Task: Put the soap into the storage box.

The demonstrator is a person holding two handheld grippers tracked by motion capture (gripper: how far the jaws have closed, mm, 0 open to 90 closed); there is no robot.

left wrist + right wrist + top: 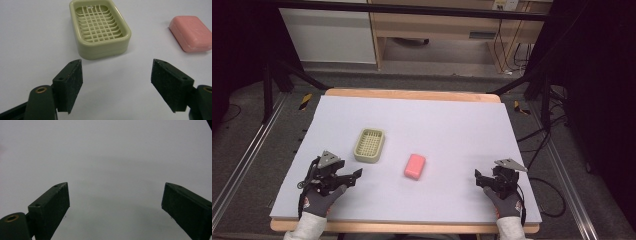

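Note:
A pale green soap dish (369, 145) with a grid floor sits empty, left of the mat's middle. A pink bar of soap (415, 166) lies flat to its right, apart from it. My left gripper (354, 177) rests near the front left, its jaws open and pointing towards the dish. In the left gripper view the dish (100, 27) is just beyond the open left gripper (117, 61), and the soap (191, 33) lies at the upper right. My right gripper (484, 179) rests at the front right. The right gripper (116, 183) is open over bare mat.
A pale grey mat (437, 120) covers a wooden table whose edge shows at the front and back. Black frame struts (532, 75) rise behind the far corners. Cables (552, 200) trail on the floor to the right, and a wooden cabinet (437, 30) stands behind.

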